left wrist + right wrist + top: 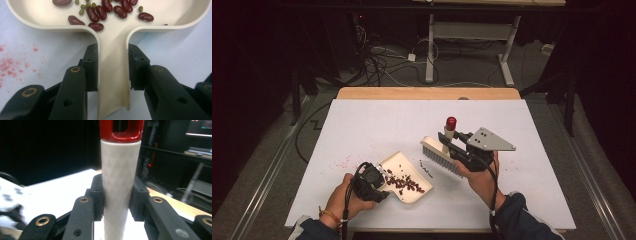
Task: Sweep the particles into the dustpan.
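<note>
A cream dustpan [409, 179] lies on the white table near its front, with several dark red beans [403, 183] and a few small green ones in its scoop. My left gripper [379, 192] is shut on the dustpan's handle [112, 75], one pad pressing on each side of it; the beans [100, 12] lie just past the jaws. To the right, my right gripper [447, 146] is shut on the pale handle [120, 185] of a brush [439, 155] with a red cap [451, 122]. The brush hangs lifted above the table, its bristles toward the dustpan.
A short dark streak [426, 170] marks the sheet between dustpan and brush, and faint reddish specks [343, 162] lie left of the dustpan. The white sheet [377, 120] covers a wooden table [427, 93]. Beyond its far edge are cables [382, 60] and desk legs [430, 50] on the floor.
</note>
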`<act>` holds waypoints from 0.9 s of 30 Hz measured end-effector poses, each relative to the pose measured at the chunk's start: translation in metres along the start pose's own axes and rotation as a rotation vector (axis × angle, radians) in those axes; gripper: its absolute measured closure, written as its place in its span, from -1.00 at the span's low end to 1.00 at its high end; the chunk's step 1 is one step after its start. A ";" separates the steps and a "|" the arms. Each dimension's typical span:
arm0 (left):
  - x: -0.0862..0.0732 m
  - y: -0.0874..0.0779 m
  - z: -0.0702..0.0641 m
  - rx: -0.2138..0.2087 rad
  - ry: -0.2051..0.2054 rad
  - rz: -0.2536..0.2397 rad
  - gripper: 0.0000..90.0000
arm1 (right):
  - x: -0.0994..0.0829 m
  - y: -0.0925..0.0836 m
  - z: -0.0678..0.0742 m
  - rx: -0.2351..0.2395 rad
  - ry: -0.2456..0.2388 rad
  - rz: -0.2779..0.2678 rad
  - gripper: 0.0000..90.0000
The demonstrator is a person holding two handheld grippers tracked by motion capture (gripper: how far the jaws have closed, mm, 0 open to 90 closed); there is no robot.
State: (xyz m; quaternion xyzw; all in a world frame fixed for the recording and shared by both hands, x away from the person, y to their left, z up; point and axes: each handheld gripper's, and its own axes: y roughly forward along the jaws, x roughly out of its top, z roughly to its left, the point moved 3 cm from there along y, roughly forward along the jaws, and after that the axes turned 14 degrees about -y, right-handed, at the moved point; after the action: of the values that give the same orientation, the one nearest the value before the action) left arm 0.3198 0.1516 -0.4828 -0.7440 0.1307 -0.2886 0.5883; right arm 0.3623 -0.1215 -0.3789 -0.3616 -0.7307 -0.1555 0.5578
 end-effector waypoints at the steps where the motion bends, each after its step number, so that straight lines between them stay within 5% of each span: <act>1: -0.001 0.000 0.000 0.004 0.004 0.006 0.42 | -0.004 0.002 -0.001 -0.010 -0.010 0.017 0.55; 5: -0.003 0.002 0.000 0.000 -0.006 0.005 0.42 | -0.018 0.016 0.000 -0.042 -0.038 0.061 0.55; 11: -0.002 0.003 -0.002 0.006 -0.003 0.014 0.42 | -0.019 0.026 0.007 -0.033 -0.062 0.056 0.55; 15: -0.002 0.003 -0.002 0.012 -0.003 0.013 0.42 | -0.012 0.028 0.032 0.063 -0.040 0.046 0.55; 21: -0.002 0.003 -0.002 0.017 0.001 0.015 0.42 | 0.003 0.021 0.058 0.129 -0.011 -0.021 0.56; 23: -0.002 0.003 -0.002 0.017 0.001 0.013 0.42 | 0.007 0.017 0.058 0.098 -0.042 -0.048 0.56; 27: -0.003 0.003 -0.002 0.017 0.001 0.012 0.42 | 0.010 0.012 0.049 0.100 -0.018 -0.063 0.56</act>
State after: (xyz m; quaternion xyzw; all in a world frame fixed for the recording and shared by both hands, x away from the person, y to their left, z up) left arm 0.3168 0.1502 -0.4858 -0.7380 0.1329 -0.2863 0.5964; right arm 0.3353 -0.0789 -0.3875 -0.3117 -0.7536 -0.1327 0.5633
